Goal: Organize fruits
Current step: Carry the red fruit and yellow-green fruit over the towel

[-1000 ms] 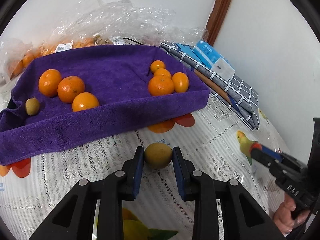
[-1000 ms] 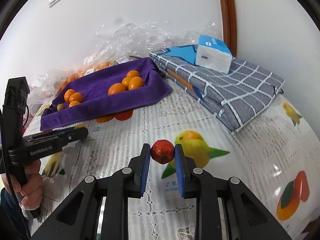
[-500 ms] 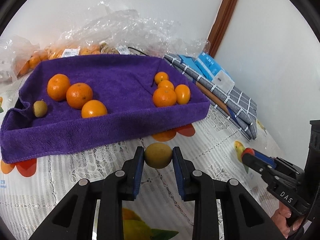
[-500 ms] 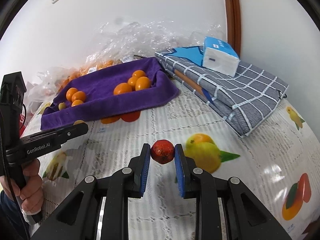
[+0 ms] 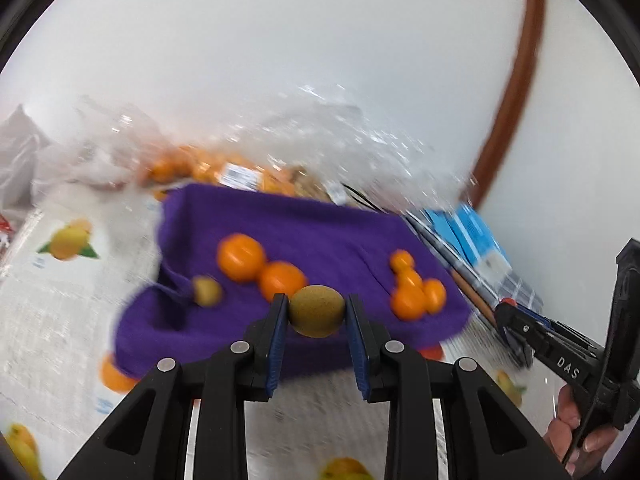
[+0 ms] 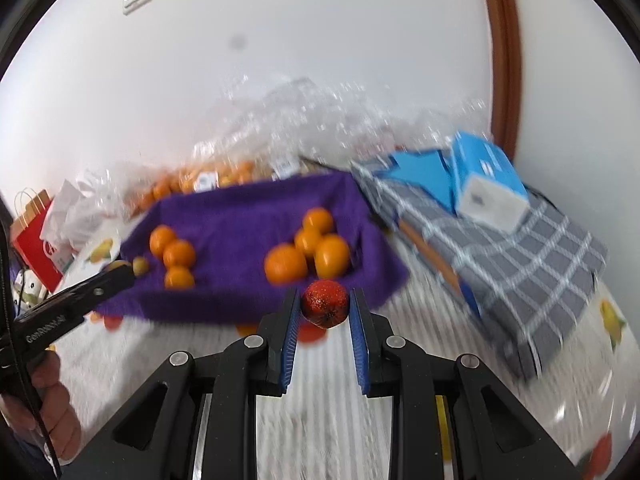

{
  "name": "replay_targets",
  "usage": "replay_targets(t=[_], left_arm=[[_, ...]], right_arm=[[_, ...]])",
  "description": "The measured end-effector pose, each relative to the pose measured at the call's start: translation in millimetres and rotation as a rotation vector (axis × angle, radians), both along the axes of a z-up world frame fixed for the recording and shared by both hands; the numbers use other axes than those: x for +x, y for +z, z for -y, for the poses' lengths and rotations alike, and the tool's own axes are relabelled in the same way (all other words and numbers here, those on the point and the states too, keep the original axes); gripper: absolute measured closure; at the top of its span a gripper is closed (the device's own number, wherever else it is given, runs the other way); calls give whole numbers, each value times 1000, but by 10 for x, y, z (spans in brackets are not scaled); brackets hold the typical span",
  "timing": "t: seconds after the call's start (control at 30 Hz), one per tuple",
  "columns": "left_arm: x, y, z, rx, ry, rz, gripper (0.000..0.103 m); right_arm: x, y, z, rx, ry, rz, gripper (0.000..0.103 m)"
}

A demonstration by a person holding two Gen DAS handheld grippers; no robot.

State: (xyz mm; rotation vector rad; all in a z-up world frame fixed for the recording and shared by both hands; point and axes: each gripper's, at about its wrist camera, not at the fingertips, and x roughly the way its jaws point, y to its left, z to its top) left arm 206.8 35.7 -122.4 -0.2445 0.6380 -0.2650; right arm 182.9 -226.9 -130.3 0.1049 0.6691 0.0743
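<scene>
Both views are blurred by motion, so the print on the counter cloth (image 6: pixel 420 320) and the fruit inside the clear plastic bags (image 5: pixel 224 168) cannot be read sharply; the third orange of the left group is hidden behind the left tongs (image 5: pixel 317 312) in the left wrist view, and the far edge of the purple towel (image 5: pixel 320 224) is partly covered by the bags.

A brown-green kiwi (image 5: pixel 317 311) is pinched between the blue pads of the left tongs, just in front of the near edge of the towel; its skin looks matt and finely speckled. A red, glittery round fruit (image 6: pixel 325 303) is pinched by the right tongs (image 6: pixel 325 308), also just before the near edge of the towel (image 6: pixel 248 216).

On the towel, beyond the left tongs, a second small kiwi (image 5: pixel 206 291) is seen to the left, two oranges (image 5: pixel 256 264) beside it, and a cluster of oranges (image 5: pixel 416 290) to the right. To the right of the right tongs a folded grey checked cloth (image 6: pixel 520 256) is laid, and a blue tissue pack (image 6: pixel 486 182) rests on it; a white wall and a brown door frame (image 6: pixel 500 40) stand behind.
</scene>
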Motion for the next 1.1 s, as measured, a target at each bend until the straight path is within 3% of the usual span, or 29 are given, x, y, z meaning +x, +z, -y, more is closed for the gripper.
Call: replay_targets(t=[0.2, 0.4, 0.6, 0.73, 1.1], left_arm=[[333, 165, -338, 10, 78, 6, 76], [560, -49, -312, -50, 88, -20, 76], [582, -274, -128, 33, 77, -31, 76], [604, -344, -115, -3, 72, -55, 76], [642, -469, -36, 18, 81, -96, 76]], right_arm=[[450, 168, -131, 3, 31, 54, 79], [861, 168, -323, 15, 77, 54, 79], [1100, -171, -498, -8, 110, 0, 79], [1172, -350, -545, -20, 125, -55, 79], [1199, -540, -614, -78, 120, -64, 78]])
